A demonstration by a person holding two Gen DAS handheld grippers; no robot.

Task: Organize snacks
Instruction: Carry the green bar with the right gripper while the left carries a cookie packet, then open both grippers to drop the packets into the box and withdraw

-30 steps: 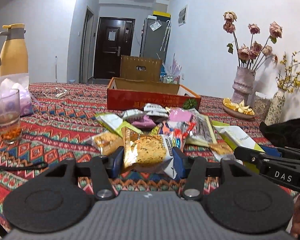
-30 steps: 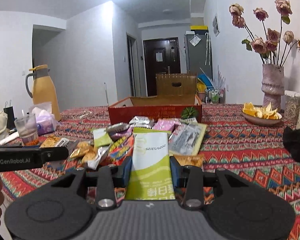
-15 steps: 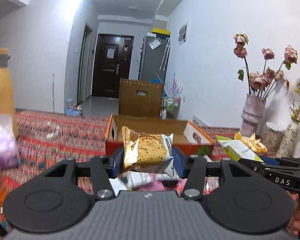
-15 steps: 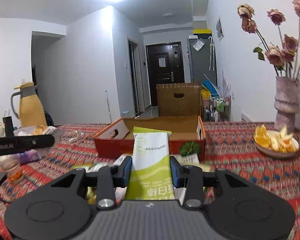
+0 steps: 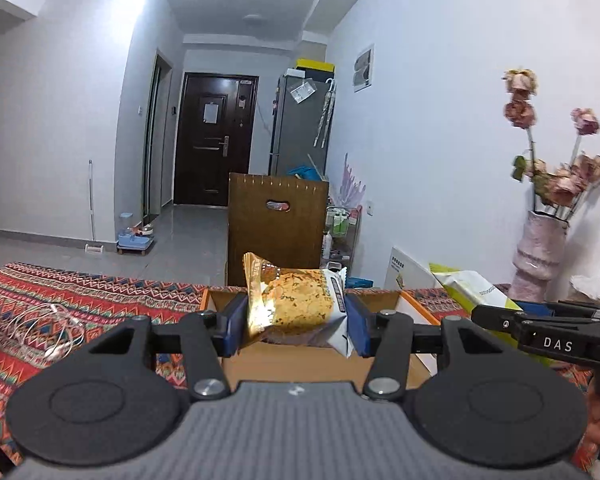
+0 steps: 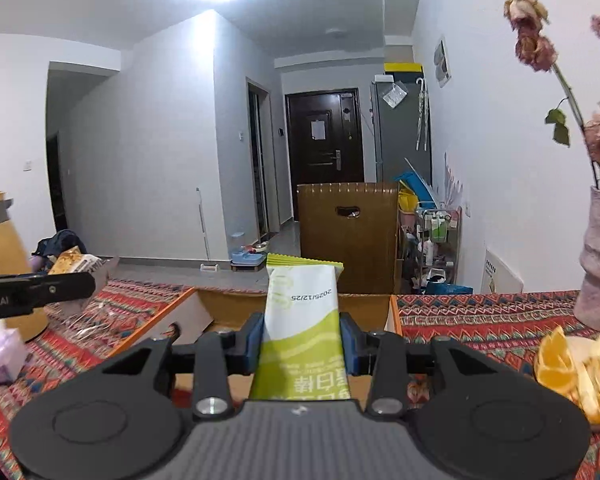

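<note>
Gold-and-white cookie packet (image 5: 296,307), green-and-white snack bar (image 6: 303,320), orange-edged brown box (image 6: 394,312), red zigzag-patterned tablecloth (image 6: 480,316)

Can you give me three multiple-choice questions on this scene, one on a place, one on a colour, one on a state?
1. Where is the cardboard box?
A. on the floor
B. on the patterned tablecloth
C. on a chair

2. What colour is the packet in the right tool?
A. green and white
B. red
C. black

3. What state is the left tool in?
A. open and empty
B. shut on a cookie packet
C. lying on the table

Answers: 1 B, cloth shows on both sides of it; 2 A, white top, green bottom; 3 B, pads press the packet's sides.
</note>
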